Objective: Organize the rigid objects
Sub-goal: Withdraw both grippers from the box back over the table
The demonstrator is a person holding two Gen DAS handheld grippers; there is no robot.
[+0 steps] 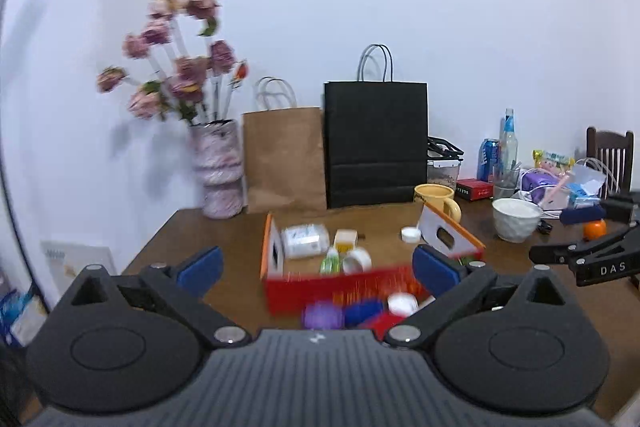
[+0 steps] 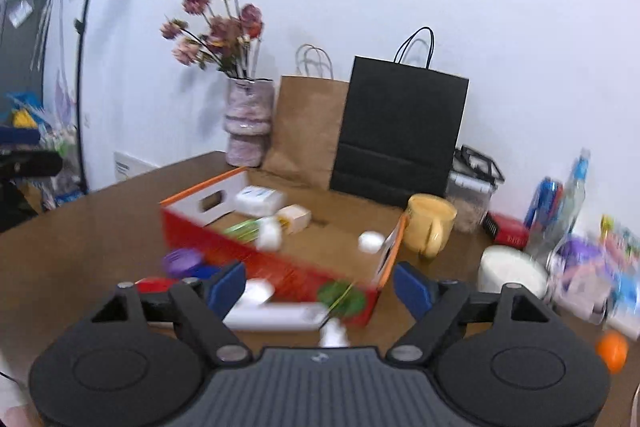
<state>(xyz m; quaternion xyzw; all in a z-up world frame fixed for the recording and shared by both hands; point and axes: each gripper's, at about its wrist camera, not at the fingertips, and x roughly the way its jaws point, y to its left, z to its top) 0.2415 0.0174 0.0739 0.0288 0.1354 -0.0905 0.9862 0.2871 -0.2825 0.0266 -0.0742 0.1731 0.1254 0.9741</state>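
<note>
The red box [image 1: 340, 289] sits low on the tabletop [image 1: 200, 239] w/ its flaps open, prob. so small things can drop in easy. Inside the box lie a white roll [image 1: 357, 260], a green bottle [image 1: 330, 261], a yellow carton [image 1: 345, 239] & a clear pack [image 1: 305, 240]. Just outside the box's near wall wait a purple lid [image 1: 322, 315], a blue lid [image 1: 362, 311] & a white cap [image 1: 402, 303], not yet sorted. Left tool [image 1: 316, 269] is released, jaws wide, nothing between the pads; it hangs in front of the box's near wall, w/ the loose lids just below it. Right tool [image 2: 318, 289] is also let go & holds nothing; it faces the box's right corner, w/ a long white thing [image 2: 276, 317] & a green lid [image 2: 342, 301] lying by that corner, close under the tool. Behind the box stand a black bag [image 1: 375, 143], a brown bag [image 1: 284, 159] & a vase [image 1: 219, 173]. A yellow mug [image 1: 437, 201] is behind the box's right flap. Pics are blurry, so small names are my guess.
</note>
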